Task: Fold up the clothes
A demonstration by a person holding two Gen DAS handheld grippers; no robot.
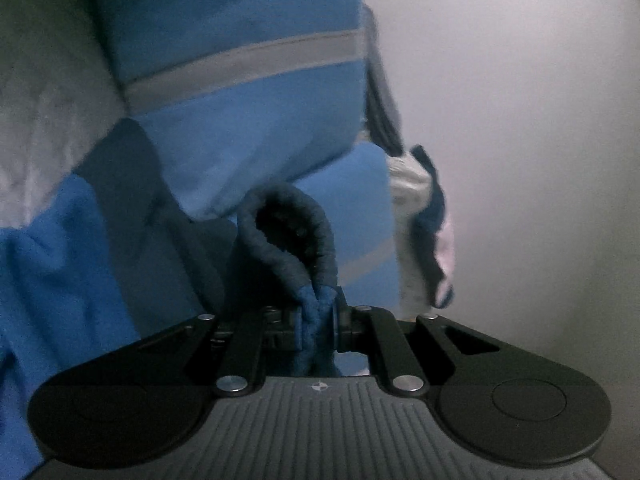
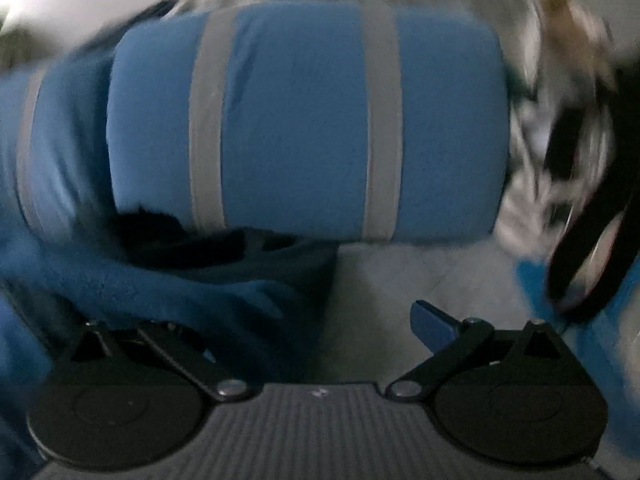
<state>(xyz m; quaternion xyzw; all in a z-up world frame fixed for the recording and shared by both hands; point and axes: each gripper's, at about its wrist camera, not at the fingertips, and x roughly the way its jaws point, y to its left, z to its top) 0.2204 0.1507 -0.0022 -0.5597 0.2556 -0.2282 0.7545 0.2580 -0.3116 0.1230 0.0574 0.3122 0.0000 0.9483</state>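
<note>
My left tongs (image 1: 316, 320) pinch the blue garment's (image 1: 248, 128) hem low centre; I should keep it taut while my right tongs (image 2: 320, 320) stand spread.

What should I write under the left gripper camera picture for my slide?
Left gripper pinches a fold of the blue fleece garment with grey stripes.

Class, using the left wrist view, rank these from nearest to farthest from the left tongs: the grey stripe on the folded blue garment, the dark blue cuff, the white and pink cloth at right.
1. Dark blue cuff: pinched in the left tongs, centre.
2. White and pink cloth: just beyond, to the right.
3. Grey stripe: farthest, upper left across the folded blue garment.
</note>
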